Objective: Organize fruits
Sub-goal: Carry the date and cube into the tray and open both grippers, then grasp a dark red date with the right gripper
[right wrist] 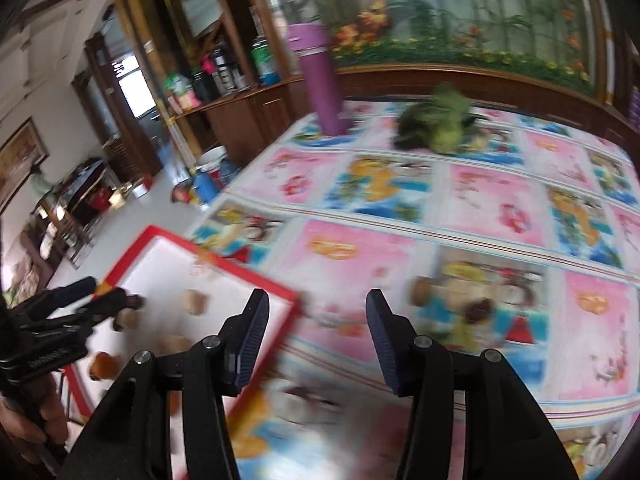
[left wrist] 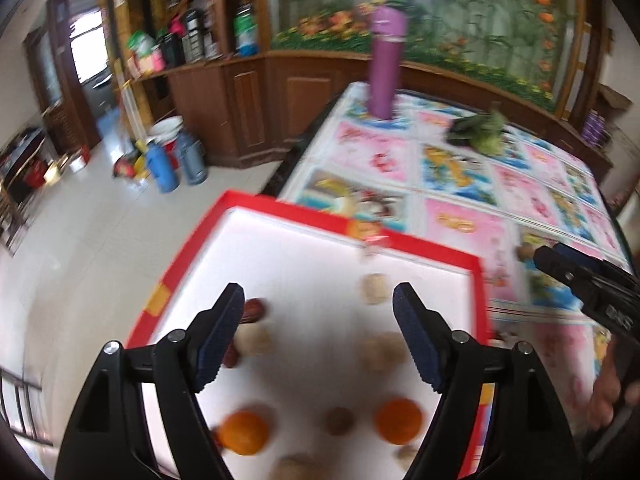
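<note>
A red-rimmed white box (left wrist: 320, 220) holds two oranges (left wrist: 243, 432) (left wrist: 398, 420), several walnuts (left wrist: 375, 288) and dark red dates (left wrist: 256, 310). My left gripper (left wrist: 319, 300) hangs open above the box with nothing between its fingers. The right gripper (left wrist: 552, 254) shows at the right edge of that view. In the right wrist view, my right gripper (right wrist: 318, 308) is open and empty over the patterned tablecloth, just right of the box (right wrist: 224, 260). A walnut (right wrist: 420, 290) and a dark date (right wrist: 478, 308) lie on the cloth ahead of it. The left gripper (right wrist: 100, 290) reaches over the box.
A purple flask (left wrist: 386, 60) stands at the far end of the table, beside leafy greens (left wrist: 480, 132). The colourful tablecloth (right wrist: 480, 208) covers the table. Blue thermos jugs (left wrist: 162, 168) and buckets sit on the tiled floor at left. A hand (left wrist: 608, 396) holds the right gripper.
</note>
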`<state>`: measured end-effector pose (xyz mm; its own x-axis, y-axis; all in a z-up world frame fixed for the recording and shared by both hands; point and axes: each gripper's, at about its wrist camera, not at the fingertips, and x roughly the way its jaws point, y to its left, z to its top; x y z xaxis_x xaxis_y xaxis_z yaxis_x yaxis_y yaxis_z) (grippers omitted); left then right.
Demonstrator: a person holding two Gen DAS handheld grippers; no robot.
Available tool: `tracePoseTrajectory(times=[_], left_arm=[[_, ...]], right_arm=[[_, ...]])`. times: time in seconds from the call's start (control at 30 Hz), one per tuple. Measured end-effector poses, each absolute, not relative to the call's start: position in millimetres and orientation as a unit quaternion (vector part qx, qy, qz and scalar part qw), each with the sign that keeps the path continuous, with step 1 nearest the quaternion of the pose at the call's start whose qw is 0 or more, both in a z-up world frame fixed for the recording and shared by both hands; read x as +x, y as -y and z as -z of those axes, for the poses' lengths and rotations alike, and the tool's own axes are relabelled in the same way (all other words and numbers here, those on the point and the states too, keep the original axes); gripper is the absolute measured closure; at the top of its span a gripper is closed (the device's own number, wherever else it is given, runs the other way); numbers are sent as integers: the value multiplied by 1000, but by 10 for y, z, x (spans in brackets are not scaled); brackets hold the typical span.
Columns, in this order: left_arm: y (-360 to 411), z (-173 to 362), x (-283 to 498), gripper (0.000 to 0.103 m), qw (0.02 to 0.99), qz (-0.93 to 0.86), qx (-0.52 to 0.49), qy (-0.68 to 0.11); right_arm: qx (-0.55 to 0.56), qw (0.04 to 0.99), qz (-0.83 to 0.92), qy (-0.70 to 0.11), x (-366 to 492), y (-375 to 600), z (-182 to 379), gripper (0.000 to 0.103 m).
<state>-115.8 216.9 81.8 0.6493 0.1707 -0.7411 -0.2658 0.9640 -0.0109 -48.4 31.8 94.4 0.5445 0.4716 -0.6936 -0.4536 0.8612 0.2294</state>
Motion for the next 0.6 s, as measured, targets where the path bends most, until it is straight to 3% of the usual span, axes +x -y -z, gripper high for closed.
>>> tracePoseTrajectory(times=[0.33, 0.6], left_arm=[[-1272, -825, -958, 25, 909, -23, -7, -417], [-843, -698, -784, 25, 890, 49, -10, -454]], right_arm=[[40, 880, -180, -437, -217, 503, -544, 53], [40, 874, -184, -448, -8, 385, -412, 69]])
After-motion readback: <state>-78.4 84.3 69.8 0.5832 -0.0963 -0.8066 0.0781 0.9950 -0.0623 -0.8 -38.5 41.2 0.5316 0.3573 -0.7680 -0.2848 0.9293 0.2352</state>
